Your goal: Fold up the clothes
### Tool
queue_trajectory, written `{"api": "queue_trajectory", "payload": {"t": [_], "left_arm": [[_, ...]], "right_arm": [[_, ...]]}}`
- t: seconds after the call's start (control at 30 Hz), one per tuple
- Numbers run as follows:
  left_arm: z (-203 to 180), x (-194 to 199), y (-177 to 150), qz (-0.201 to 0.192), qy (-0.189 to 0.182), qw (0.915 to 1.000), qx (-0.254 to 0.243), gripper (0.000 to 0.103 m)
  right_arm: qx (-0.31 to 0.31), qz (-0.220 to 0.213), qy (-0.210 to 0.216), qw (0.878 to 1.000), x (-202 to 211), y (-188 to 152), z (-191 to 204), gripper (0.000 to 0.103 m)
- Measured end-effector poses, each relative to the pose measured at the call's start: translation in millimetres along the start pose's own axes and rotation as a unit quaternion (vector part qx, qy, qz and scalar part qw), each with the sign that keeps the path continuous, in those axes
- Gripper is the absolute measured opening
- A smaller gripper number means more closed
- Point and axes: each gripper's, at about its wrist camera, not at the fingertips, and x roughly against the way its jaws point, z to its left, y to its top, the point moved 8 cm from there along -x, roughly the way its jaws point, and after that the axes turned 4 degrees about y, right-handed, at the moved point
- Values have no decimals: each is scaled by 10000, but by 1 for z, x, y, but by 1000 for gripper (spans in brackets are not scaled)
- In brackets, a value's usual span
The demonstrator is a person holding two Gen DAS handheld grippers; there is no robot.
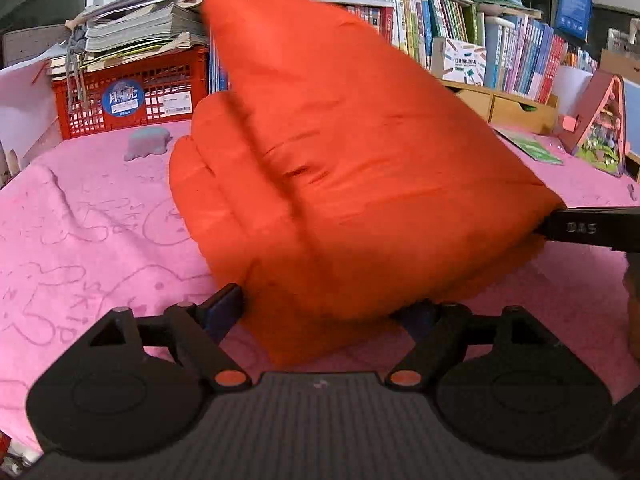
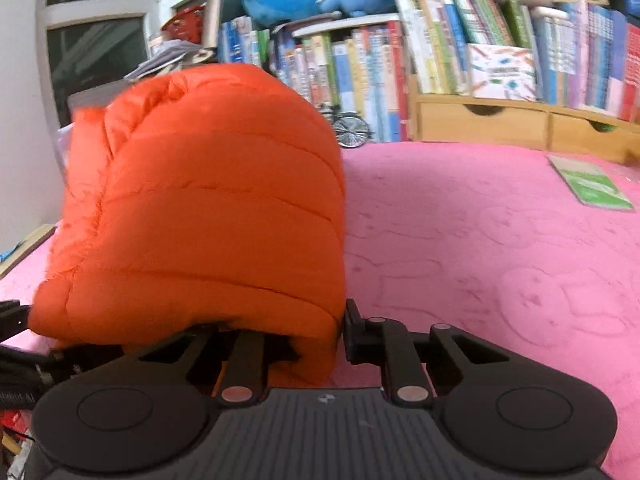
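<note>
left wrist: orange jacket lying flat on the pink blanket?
No, the orange jacket is bunched and raised above the pink blanket, held at the left tool.

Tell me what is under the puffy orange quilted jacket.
Under the puffy orange quilted jacket lies the pink embossed blanket. The left gripper and right gripper both pinch its lower edge. The blanket directly beneath it, and both grippers' fingertips, are covered.
</note>
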Motion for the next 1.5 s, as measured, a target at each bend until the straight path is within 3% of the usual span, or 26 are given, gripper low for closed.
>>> {"api": "queue_trajectory", "payload": {"t": [0.17,0.3,0.53,0.67,0.8,0.87,0.93,0.97,1.07,1.2,1.4,1.5], "left_arm": [[-1,-1,1,-31,-19,10000,-12,84],[-1,-2,1,-56,-42,10000,-11,87],[0,-3,1,-74,-71,9999,14,87],[0,-1,1,-63,-78,9999,47,87],[0,0,1,-52,-84,9999,81,86],[9,13,7,-10,-105,9994,320,79],[22,39,21,-314,-103,9981,514,79],[30,54,30,-522,-76,9971,556,79],[46,83,56,-1072,236,9925,542,79],[44,83,80,-1479,163,9855,815,80],[23,28,75,-1071,307,9903,833,83],[29,7,57,-746,463,9921,895,84]], "right_arm": [[461,-109,-290,9985,19,-4,6,15],[676,-175,-273,9972,37,-9,10,13],[303,-106,751,9967,77,-1,-5,16],[192,-509,1143,9920,91,30,-7,18],[615,-793,1417,9848,70,63,21,20],[1103,-874,1526,9782,52,74,43,32],[1781,-1017,1347,9694,33,79,61,45],[2048,-1061,1215,9654,23,80,68,47],[2151,-815,1275,9648,-2,76,78,47],[2275,-550,1380,9624,-17,58,88,48],[2259,-457,1604,9598,-13,50,85,48],[1662,-490,1909,9662,6,59,53,62]]}}
